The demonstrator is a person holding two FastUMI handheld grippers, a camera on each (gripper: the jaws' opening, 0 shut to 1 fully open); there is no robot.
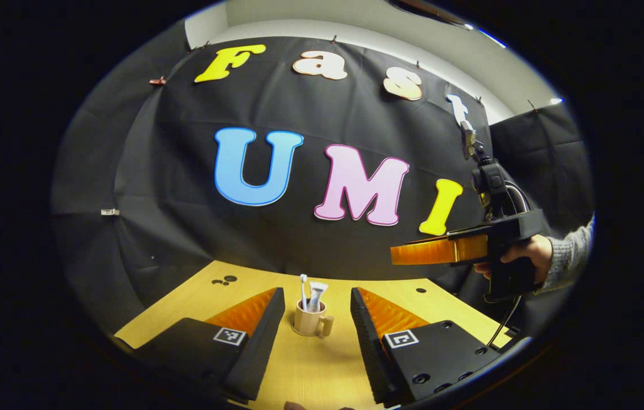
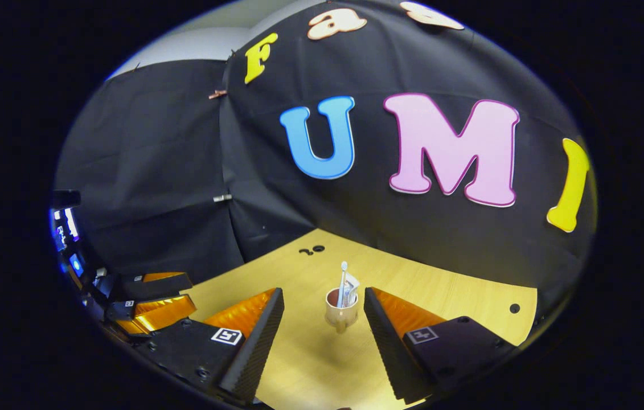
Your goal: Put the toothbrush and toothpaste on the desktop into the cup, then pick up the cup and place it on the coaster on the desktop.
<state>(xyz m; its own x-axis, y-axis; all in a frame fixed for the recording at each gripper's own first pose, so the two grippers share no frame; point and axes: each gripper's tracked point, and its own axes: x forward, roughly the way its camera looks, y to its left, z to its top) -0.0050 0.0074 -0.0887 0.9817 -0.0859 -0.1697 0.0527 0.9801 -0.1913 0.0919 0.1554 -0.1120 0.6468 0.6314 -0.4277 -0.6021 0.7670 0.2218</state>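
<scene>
A beige cup (image 1: 309, 323) with a handle stands upright on the wooden desktop (image 1: 310, 370). A white toothbrush (image 1: 303, 287) and a toothpaste tube (image 1: 316, 297) stand inside it. My left gripper (image 1: 317, 295) is open, and the cup lies ahead between its fingers without touching them. In the right gripper view the cup (image 2: 339, 314), with the toothbrush (image 2: 343, 276) and toothpaste (image 2: 351, 291) in it, likewise sits ahead between the open fingers of my right gripper (image 2: 323, 295), apart from them.
In the left gripper view the right gripper (image 1: 394, 254) hovers above the table's right side, held by a hand (image 1: 524, 253) in a grey sleeve. The left gripper (image 2: 192, 293) sits low at the left of the right gripper view. Small dark holes (image 2: 313, 249) mark the desktop near the wall.
</scene>
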